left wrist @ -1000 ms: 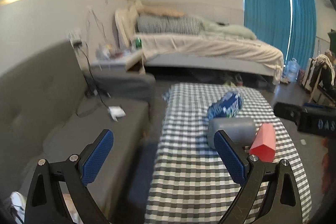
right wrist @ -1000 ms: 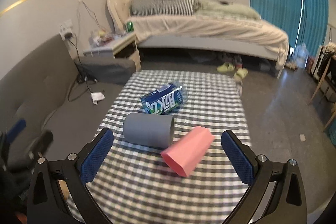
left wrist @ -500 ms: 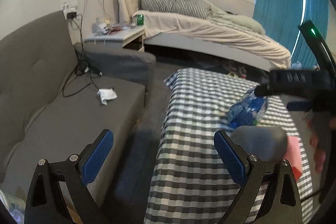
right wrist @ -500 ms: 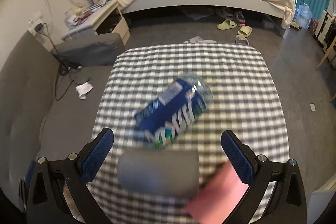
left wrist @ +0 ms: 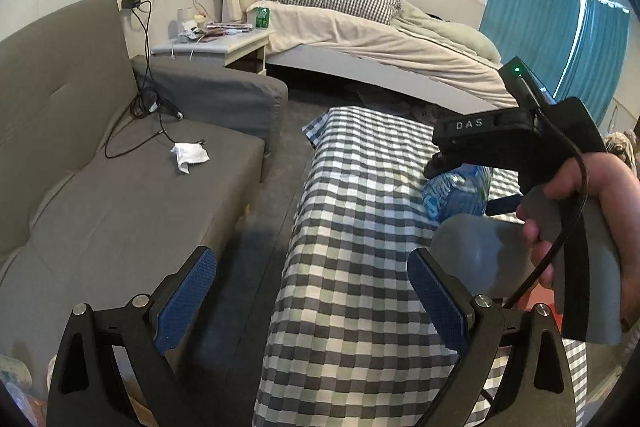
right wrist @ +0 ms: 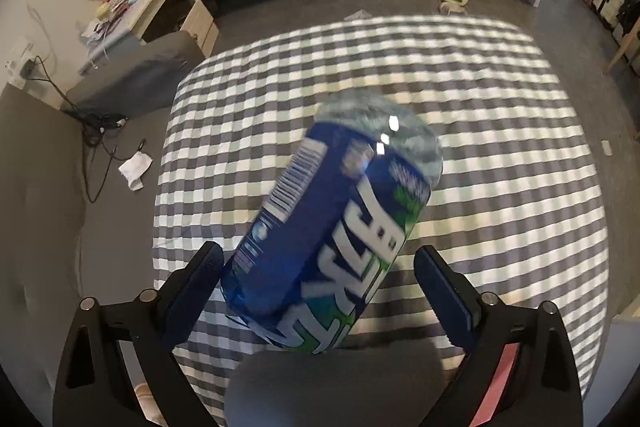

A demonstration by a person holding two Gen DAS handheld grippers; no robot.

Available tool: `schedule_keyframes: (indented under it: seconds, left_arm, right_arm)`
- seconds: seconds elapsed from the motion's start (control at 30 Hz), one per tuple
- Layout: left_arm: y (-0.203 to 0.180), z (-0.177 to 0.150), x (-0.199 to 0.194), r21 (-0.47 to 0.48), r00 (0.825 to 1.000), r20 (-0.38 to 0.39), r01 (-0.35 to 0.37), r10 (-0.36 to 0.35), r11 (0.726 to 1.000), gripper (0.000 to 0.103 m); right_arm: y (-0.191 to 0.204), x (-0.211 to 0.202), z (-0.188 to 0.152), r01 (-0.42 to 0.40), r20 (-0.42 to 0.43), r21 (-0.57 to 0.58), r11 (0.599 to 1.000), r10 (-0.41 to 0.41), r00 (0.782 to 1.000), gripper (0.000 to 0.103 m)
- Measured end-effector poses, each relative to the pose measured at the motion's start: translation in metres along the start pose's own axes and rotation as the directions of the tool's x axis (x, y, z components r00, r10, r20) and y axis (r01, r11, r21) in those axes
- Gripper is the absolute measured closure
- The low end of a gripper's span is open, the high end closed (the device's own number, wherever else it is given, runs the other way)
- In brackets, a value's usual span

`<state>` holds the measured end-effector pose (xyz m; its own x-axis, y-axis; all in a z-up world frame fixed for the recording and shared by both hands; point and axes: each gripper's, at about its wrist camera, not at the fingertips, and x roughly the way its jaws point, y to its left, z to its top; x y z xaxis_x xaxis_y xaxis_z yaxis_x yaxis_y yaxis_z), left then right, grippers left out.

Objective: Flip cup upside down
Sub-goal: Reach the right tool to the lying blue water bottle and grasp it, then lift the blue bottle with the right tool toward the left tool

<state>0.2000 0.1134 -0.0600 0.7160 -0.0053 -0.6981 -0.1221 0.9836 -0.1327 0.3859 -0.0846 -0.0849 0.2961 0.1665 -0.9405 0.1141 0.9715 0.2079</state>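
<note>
**Right tongs over the bottle**

Right tongs [right wrist: 318,291] have come forward & down since 1 s ago; the blue bottle [right wrist: 336,227] now lies between wide jaws, not gripped. Grey cup [right wrist: 336,387] lies on its side just below, long axis crosswise, smooth, matte. Left tongs [left wrist: 312,303] wide, empty, farther.

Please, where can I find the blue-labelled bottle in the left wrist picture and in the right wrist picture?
Left wrist: the blue-labelled bottle lies at the right, partly hidden under the right hand-held gripper.
Right wrist: it fills the centre, lying between the open fingers.
Shared landmark: the checked tablecloth under it, and the grey cup beside it.
</note>
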Motion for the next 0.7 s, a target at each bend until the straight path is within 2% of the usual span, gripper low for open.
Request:
schedule_keyframes:
  seconds: [0.07,0.1,0.3,0.43,0.7]
  left_arm:
    - [0.000,-0.001,0.001,0.001,1.000,-0.004,-0.009,0.009,1.000,0.004]
    - [0.001,-0.002,0.001,-0.005,1.000,-0.005,-0.008,0.008,1.000,0.004]
    - [0.006,0.001,-0.003,-0.066,1.000,-0.006,0.015,-0.015,0.998,0.004]
    - [0.005,0.005,-0.016,-0.085,1.000,0.004,0.021,-0.021,0.996,0.004]
    - [0.002,0.010,-0.076,-0.072,0.998,0.057,0.008,-0.004,0.997,0.004]
  right_arm:
    - [0.001,0.010,0.002,-0.046,-0.037,0.017,0.999,0.046,0.998,0.026]
    - [0.000,0.014,0.002,-0.061,-0.053,0.025,0.998,0.062,0.997,0.029]
    - [0.002,0.002,-0.007,-0.092,0.002,-0.014,0.996,0.092,0.996,0.031]
    - [0.002,-0.033,-0.016,-0.120,0.059,-0.057,0.991,0.123,0.991,0.032]
    - [-0.012,-0.143,-0.060,-0.146,0.169,-0.167,0.975,0.175,0.970,0.033]
